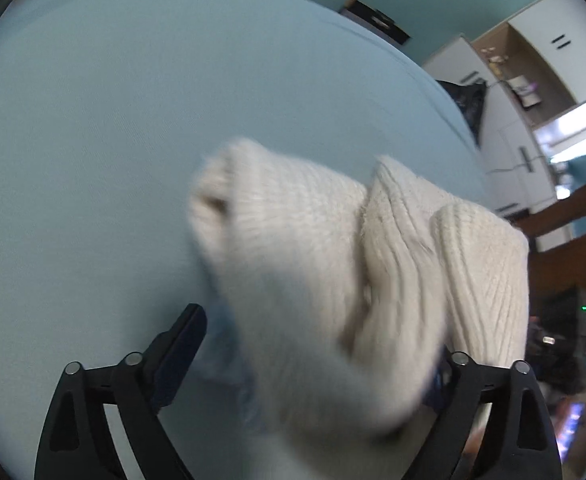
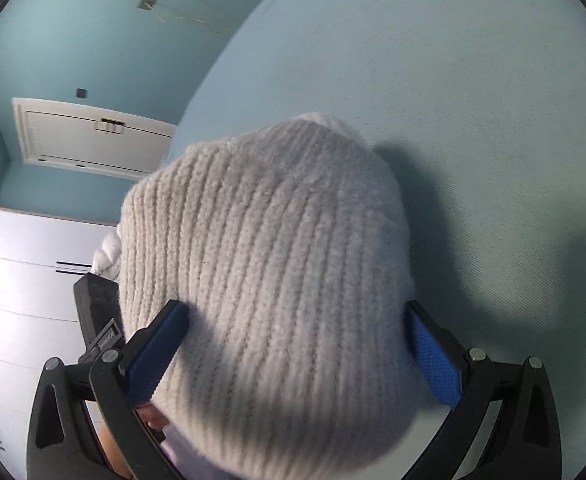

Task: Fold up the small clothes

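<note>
A cream ribbed knit garment [image 1: 333, 264] lies bunched in thick folds on the light blue bed surface [image 1: 113, 120]. My left gripper [image 1: 317, 344] is open, its jaws wide apart, with the knit lying between and over them; the right finger is mostly hidden by the fabric. In the right wrist view the same knit [image 2: 269, 264] fills the middle. My right gripper [image 2: 293, 344] is open, with its blue pads [image 2: 433, 356] on either side of the knit bundle.
The blue bed sheet [image 2: 473, 100] extends beyond the garment. White cabinets [image 1: 505, 120] and a dark wooden piece of furniture [image 1: 573, 248] stand to the right past the bed edge. A white wall panel [image 2: 93, 136] and white drawers [image 2: 21, 300] show on the left.
</note>
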Motion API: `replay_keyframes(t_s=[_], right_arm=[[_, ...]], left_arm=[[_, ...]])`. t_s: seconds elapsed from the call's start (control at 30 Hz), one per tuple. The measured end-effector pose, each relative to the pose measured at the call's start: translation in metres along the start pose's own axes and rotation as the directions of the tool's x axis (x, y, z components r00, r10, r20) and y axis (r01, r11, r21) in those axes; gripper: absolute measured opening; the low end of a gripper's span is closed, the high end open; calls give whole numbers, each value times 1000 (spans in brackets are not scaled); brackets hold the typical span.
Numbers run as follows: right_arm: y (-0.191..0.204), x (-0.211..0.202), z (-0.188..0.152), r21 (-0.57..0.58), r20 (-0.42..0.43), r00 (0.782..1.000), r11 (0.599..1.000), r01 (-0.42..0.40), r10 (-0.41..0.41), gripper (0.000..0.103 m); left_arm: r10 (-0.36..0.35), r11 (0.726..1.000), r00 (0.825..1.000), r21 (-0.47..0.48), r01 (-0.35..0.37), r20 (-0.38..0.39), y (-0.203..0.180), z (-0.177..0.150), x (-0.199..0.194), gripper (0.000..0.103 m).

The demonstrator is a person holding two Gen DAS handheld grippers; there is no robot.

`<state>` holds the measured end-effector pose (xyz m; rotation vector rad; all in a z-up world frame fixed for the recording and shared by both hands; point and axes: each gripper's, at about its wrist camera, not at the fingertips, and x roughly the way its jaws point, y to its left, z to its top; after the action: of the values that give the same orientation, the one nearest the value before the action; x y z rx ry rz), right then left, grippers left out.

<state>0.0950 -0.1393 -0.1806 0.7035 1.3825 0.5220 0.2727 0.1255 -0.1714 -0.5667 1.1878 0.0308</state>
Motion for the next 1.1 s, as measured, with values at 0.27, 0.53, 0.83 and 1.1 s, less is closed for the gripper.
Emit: replay_keyframes(t_s=[0.27, 0.53, 0.83, 1.1], right_arm=[[97, -71, -60, -276, 127, 930, 888, 368, -346, 102], [138, -173, -131, -397, 287, 841, 743, 540, -459, 102], [163, -194, -214, -458, 444, 837, 722, 518, -319, 102], [143, -182, -235, -372, 543, 755, 701, 609, -368, 102]], left_arm=[[347, 874, 914, 280, -397, 211, -72, -56, -116, 101], [404, 622, 766, 463, -631, 501, -161, -163, -226, 103], [231, 637, 809, 545, -546, 541, -184, -243, -304, 103], [243, 651, 753, 473, -593, 611, -153, -245, -285, 103]])
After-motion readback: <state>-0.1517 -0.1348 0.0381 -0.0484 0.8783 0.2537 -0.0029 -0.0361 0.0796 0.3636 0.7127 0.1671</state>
